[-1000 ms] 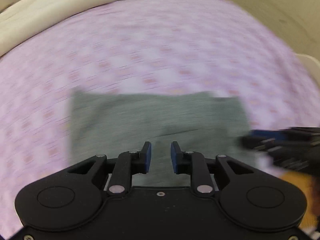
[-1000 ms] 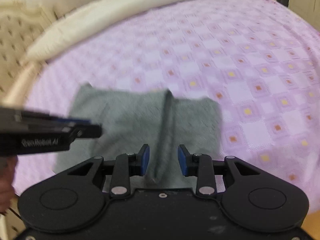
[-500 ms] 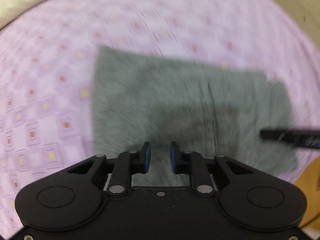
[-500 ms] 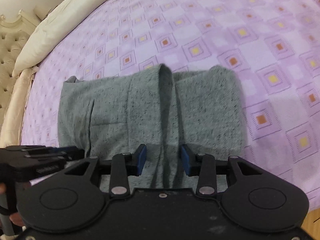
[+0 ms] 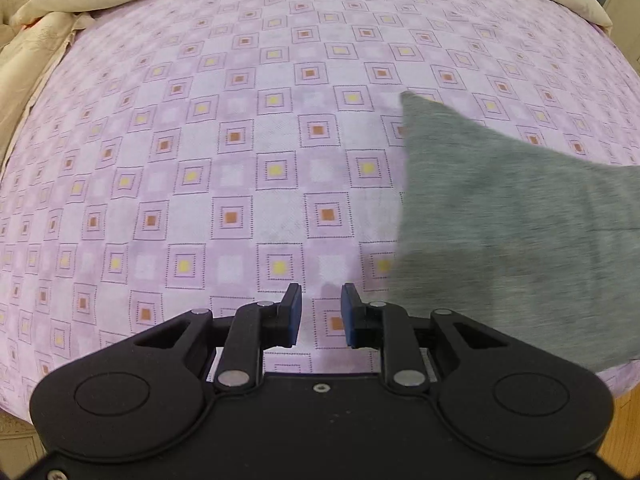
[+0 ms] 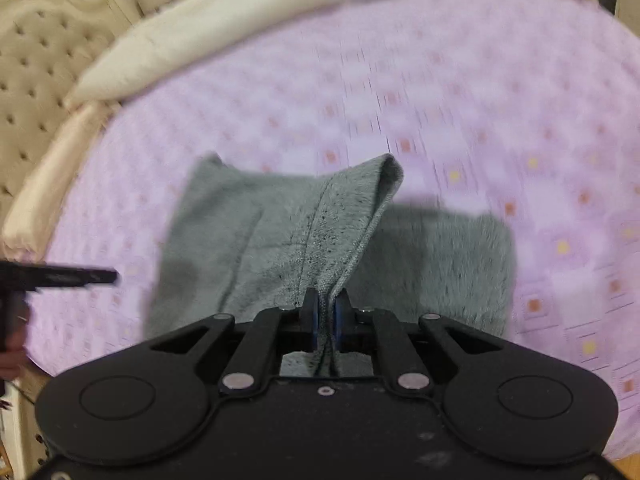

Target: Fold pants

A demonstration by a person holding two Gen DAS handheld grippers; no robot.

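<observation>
Right gripper (image 6: pixel 325 314), jaws pinching the pants (image 6: pixel 288 236) edge, lifted it for folding; left gripper (image 5: pixel 320 312), jaws spread, held nothing above the bed (image 5: pixel 240 140).

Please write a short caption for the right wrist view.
Right gripper shut on grey pants, lifting a fold above the purple bedsheet.

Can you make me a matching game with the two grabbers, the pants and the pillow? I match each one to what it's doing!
Things:
1. left gripper
2. right gripper
3. grey knit pants
4. long cream pillow

States:
A. lying at the far edge of the purple checked bedsheet
B. open, holding nothing
C. partly lifted off the bed
D. shut on cloth

Pairs: 1-B, 2-D, 3-C, 4-A
</observation>
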